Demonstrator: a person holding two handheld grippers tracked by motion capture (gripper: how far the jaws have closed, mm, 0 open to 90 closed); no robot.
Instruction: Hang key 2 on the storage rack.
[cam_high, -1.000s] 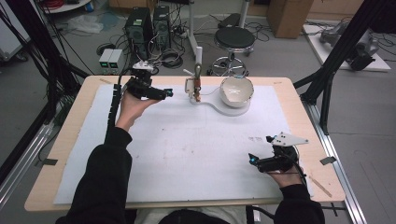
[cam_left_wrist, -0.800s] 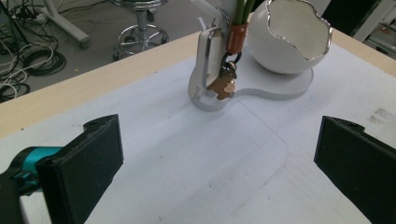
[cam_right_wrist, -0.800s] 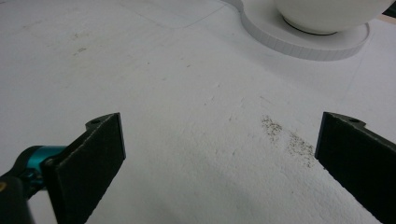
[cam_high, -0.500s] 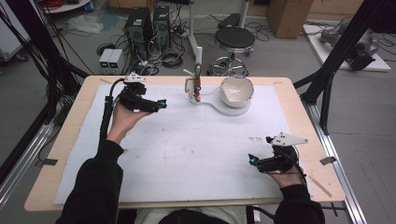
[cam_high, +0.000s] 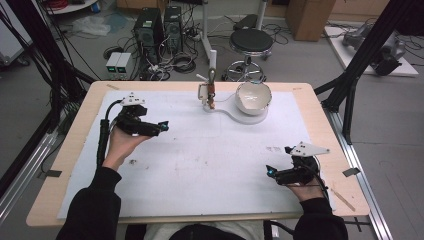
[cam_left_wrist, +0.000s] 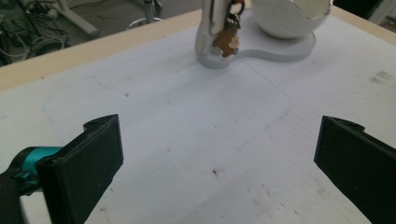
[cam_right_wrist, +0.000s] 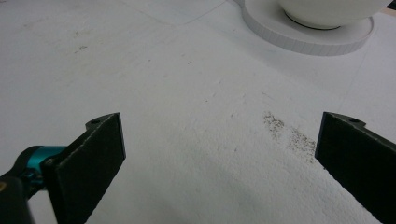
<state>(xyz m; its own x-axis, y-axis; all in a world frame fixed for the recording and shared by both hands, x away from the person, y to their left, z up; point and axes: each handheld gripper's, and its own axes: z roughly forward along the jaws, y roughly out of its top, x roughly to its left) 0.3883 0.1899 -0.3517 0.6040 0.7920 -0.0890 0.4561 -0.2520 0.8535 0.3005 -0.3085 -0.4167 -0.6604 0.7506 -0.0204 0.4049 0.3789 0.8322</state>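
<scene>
My left gripper (cam_left_wrist: 219, 158), jaws spread wide and empty, sees a brown piece (cam_left_wrist: 226, 41) hanging on the stand (cam_left_wrist: 208, 32); my right gripper (cam_right_wrist: 219, 158), equally splayed, faces the bowl (cam_right_wrist: 327, 11).

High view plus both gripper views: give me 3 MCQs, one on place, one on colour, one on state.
1. Where does the white bowl sit?
A. near edge, by the person
B. far side of the table, right of the small stand
C. left corner

2. What colour are the jaws of the left gripper?
A. black
B. red
C. white

3. How do the jaws of the right gripper stand?
A. shut on the bowl
B. shut on nothing
C. wide open, nothing between

Key: 1 B, the high view shows it on its white base beside the stand. 2 A, both pads are black in the left gripper view. 3 C, only bare mat lies between them.
</scene>
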